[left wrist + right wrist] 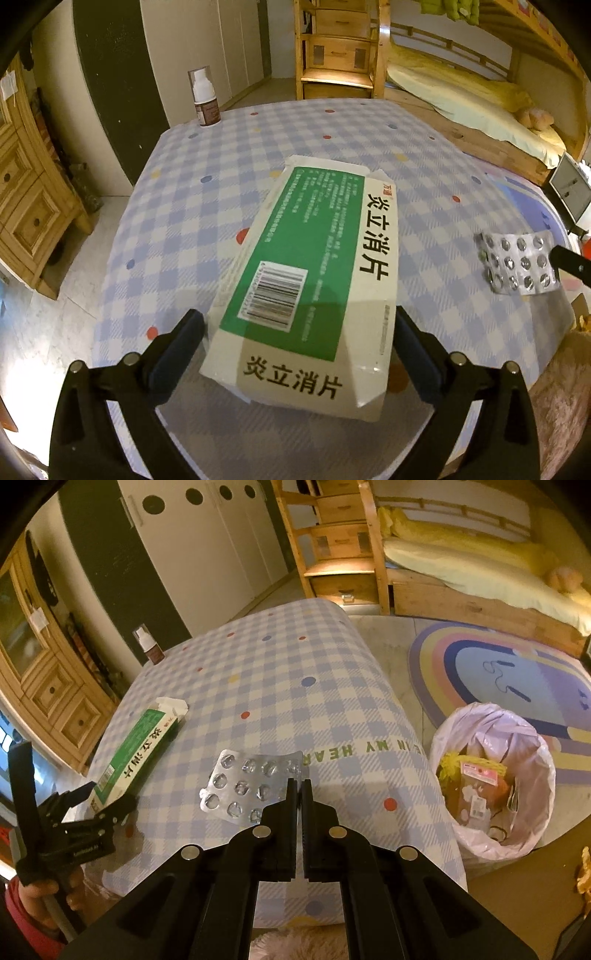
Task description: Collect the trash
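A green and white medicine box (306, 266) lies on the checked tablecloth (369, 140), one flap torn open at its far end. My left gripper (297, 317) stands open around the box's near end, one finger on each side and a sliver of cloth showing by the left finger. From the right wrist view the box (140, 746) and the left gripper (107, 795) sit at the table's left edge. My right gripper (299, 784) is shut on the right edge of a silver blister pack (247, 782), whose empty pockets face up. That blister pack (517, 262) shows at the right in the left wrist view.
A bin lined with a white bag (480, 712) stands on the floor right of the table, holding several bits of packaging. A brown and white pump bottle (207, 99) stands at the table's far left corner. A rug (498, 664), a bunk bed and wooden cabinets surround the table.
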`<state>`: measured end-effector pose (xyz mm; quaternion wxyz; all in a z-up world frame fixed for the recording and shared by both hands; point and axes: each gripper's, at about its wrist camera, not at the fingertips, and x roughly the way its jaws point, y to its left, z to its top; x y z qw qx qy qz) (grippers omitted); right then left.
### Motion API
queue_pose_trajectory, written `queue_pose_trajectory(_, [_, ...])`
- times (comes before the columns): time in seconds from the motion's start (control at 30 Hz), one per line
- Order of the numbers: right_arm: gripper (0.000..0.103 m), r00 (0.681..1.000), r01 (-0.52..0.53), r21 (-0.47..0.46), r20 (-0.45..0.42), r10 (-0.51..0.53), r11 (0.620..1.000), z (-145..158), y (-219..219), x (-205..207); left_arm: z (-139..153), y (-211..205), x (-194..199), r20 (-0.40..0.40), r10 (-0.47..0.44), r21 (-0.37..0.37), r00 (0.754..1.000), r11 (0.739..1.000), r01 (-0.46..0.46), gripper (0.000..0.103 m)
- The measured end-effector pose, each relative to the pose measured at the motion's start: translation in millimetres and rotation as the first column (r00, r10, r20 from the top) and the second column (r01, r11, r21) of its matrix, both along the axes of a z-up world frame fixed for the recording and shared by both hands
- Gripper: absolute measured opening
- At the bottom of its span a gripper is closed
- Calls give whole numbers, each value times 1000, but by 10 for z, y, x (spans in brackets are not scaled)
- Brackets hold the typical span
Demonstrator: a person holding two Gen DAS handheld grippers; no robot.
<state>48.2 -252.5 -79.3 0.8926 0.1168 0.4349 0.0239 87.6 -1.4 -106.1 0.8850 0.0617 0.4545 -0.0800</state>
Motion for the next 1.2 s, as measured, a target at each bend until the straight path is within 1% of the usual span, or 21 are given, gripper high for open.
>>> queue_pose_trajectory(0.07, [2,1000,-1,-5,4,1,1000,16,11,-14,25,12,-27,12,5,1,1000,1000,-5,88])
queue_pose_trajectory(0.13, [2,1000,-3,-9,10,3,1000,37,16,-26,74,27,-76,22,8,-13,1000,1000,-8,88])
queue_pose_trajectory(0.33, [1,999,0,-39,33,1,999,186,44,-86,327,-2,-307,100,7,-30,995,1000,-4,88])
queue_pose_trajectory(0.47, [0,997,24,-53,70,-20,998,363,-13,-168,527,-130,-428,148,-23,-34,989,999,28,88])
queue_pose_trajectory(0.6, [0,994,50,-51,95,-45,997,491,-128,-256,658,-301,-494,175,-58,-32,983,997,65,88])
queue_pose_trajectory(0.7, [0,998,38,-61,56,-34,997,440,-207,-258,691,-468,-521,183,-94,-23,979,995,100,88])
queue_pose_trajectory(0.8, [6,1000,8,-66,4,-8,998,307,-176,-246,672,-561,-513,187,-106,-5,977,994,109,88])
queue_pose_trajectory(0.83, [11,1000,-5,-67,-11,4,998,251,-155,-240,657,-576,-509,187,-107,4,977,994,108,88])
queue_pose_trajectory(0.87, [21,1000,-10,-69,-22,9,998,211,-135,-235,643,-588,-506,186,-107,11,977,994,106,88])
queue_pose_trajectory(0.9, [27,999,-21,-73,-39,18,997,153,-105,-216,632,-591,-503,183,-105,14,977,994,104,88])
queue_pose_trajectory(0.93, [36,999,-26,-76,-43,22,997,124,-83,-212,630,-591,-508,181,-103,15,978,995,102,88])
queue_pose_trajectory(1.0, [43,998,-34,-89,-58,29,995,76,-41,-177,630,-568,-514,182,-93,20,979,996,91,88])
queue_pose_trajectory(1.07, [56,997,-40,-115,-72,32,993,30,7,-117,638,-545,-515,182,-86,19,980,996,84,88])
queue_pose_trajectory(1.1, [59,996,-39,-127,-81,29,991,15,24,-82,643,-531,-512,181,-80,16,980,997,78,88])
queue_pose_trajectory(1.13, [66,996,-37,-134,-87,26,990,0,39,-58,644,-520,-509,181,-75,13,981,997,74,88])
queue_pose_trajectory(1.17, [70,995,-37,-139,-97,24,990,-25,60,-27,642,-508,-499,180,-71,11,981,997,71,88])
queue_pose_trajectory(1.2, [70,994,-39,-143,-105,24,989,-44,75,-8,640,-492,-496,179,-67,9,982,998,67,88])
